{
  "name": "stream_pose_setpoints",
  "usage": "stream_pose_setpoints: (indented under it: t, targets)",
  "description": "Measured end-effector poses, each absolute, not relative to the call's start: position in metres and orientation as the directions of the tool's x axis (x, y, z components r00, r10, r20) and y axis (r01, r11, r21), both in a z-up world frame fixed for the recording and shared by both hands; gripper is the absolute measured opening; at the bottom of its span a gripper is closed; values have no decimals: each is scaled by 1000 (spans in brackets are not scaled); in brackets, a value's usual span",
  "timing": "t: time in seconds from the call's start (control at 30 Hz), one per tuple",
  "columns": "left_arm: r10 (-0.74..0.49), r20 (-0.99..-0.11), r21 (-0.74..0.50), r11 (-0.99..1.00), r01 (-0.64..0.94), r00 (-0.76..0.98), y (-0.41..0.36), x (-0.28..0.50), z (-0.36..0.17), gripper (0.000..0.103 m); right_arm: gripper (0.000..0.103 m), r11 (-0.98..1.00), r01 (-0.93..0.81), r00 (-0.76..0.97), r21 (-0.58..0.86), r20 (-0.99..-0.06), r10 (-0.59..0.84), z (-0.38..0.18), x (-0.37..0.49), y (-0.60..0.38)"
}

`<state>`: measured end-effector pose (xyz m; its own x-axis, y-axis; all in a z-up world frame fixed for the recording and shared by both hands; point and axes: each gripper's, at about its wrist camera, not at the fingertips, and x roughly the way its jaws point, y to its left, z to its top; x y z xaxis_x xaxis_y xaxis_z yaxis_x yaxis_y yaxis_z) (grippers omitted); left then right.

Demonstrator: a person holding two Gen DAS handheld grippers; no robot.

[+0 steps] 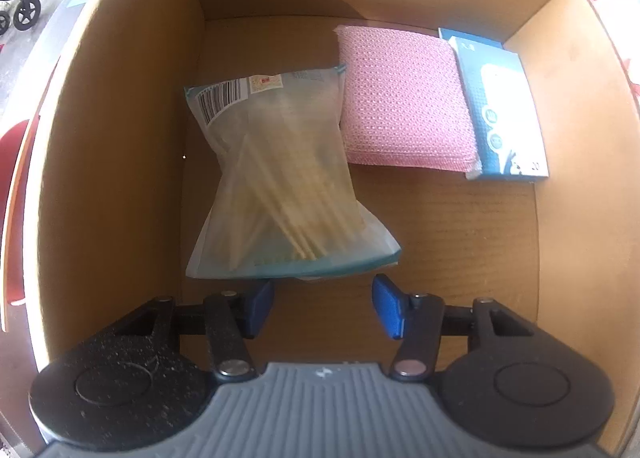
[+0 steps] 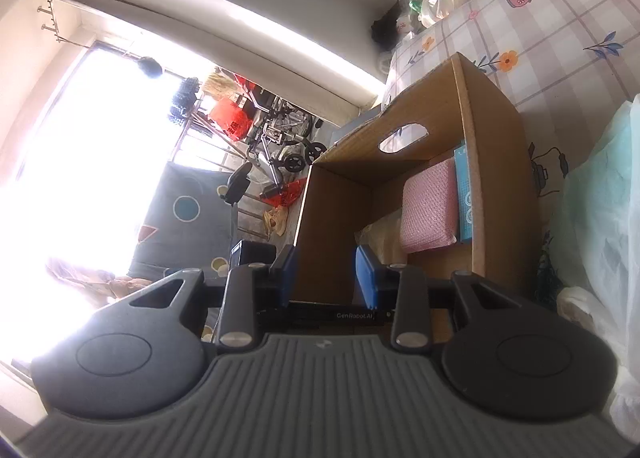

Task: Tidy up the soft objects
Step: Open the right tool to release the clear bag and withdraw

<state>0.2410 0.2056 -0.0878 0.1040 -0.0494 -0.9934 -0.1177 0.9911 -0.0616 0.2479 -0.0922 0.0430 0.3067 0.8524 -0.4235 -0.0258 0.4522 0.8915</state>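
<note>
Box (image 1: 120,138) holds the bag of sticks (image 1: 280,186) at left, pink cloth (image 1: 404,98) and blue packet (image 1: 500,106) at right. Left tool (image 1: 324,308) stands open above the bag; right tool (image 2: 326,278) is narrow and holds nothing.

A home: floral tablecloth (image 2: 560,38), balcony window (image 2: 100,138), folded wheelchair (image 2: 280,138).

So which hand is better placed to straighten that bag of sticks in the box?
Left. The left gripper hangs open inside the cardboard box, right at the bag of sticks. The right gripper is outside the box, empty.
</note>
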Motion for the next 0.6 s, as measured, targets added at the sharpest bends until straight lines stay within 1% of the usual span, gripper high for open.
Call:
stream_pose_setpoints:
  t: [0.23,0.3,0.37,0.4,0.6]
  targets:
    - [18,-990,-2,989,-145,138,207,248,-91,56,33,444,7,309,896,-424,851,27,237,-109]
    - [49,-984,26,991,-132,169,203,246,-89,58,33,447,16,312,895,-429,848,22,234,-113]
    - [89,-977,64,989,-132,192,201,246,-88,64,33,446,26,312,895,-431,847,18,232,-115]
    - [100,-974,73,988,-133,203,200,245,-87,65,33,445,30,312,895,-431,847,16,231,-116]
    - [100,-970,67,986,-150,224,199,233,-89,70,34,442,61,315,895,-437,842,8,222,-123]
